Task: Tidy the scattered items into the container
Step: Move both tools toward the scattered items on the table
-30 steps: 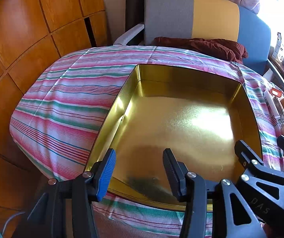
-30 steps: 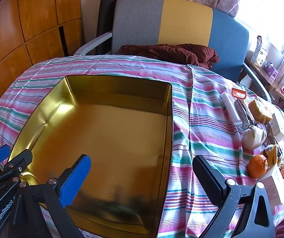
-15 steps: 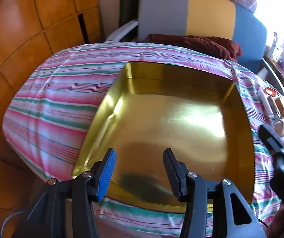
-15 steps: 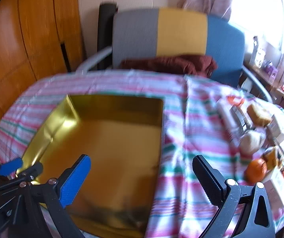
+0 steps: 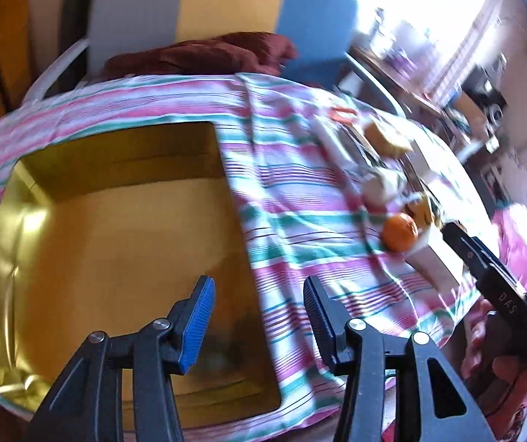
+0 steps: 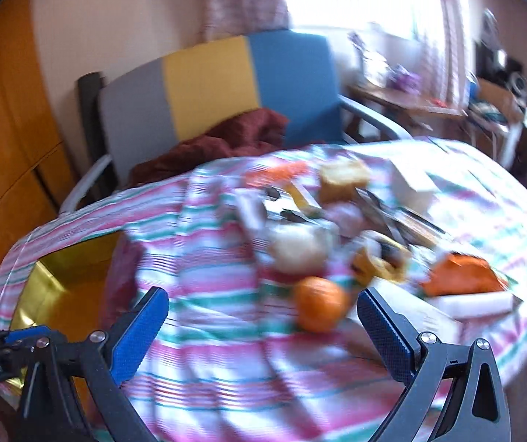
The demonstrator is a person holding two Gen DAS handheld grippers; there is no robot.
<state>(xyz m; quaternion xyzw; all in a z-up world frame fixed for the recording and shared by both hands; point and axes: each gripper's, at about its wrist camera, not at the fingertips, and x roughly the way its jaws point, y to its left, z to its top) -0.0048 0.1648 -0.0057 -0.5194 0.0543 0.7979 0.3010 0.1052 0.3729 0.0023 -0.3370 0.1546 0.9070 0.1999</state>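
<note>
Two grippers show in the left wrist view. The left gripper (image 5: 258, 316) hangs over the near right corner of the gold tin (image 5: 116, 243), its jaws opening with nothing between them; below them lie the tin's right wall and the striped cloth (image 5: 300, 199). The tin sits on the left part of the table, its bright floor bare. Part of the right gripper (image 5: 492, 276) enters from the right edge, one black finger pointing toward an orange fruit (image 5: 400, 232). Beyond the fruit a blurred row of scattered items (image 5: 381, 158) runs away along the cloth, well apart from the tin. A chair (image 5: 197, 11) in grey, yellow and blue stands behind the table with a dark red cloth (image 5: 204, 55) on its seat.

From the right wrist view, the right gripper (image 6: 263, 324) has its jaws spread wide and empty above the striped cloth (image 6: 219, 368). The orange fruit (image 6: 318, 307) lies just beyond them, nearer the right finger, not touched. Behind it the scattered items (image 6: 337, 221) are heaped and too smeared to name, apart from an orange packet (image 6: 462, 276) on the right. Only a corner of the gold tin (image 6: 68, 276) shows at left, and the left gripper's blue tip (image 6: 24, 335) pokes in at the left edge.
</note>
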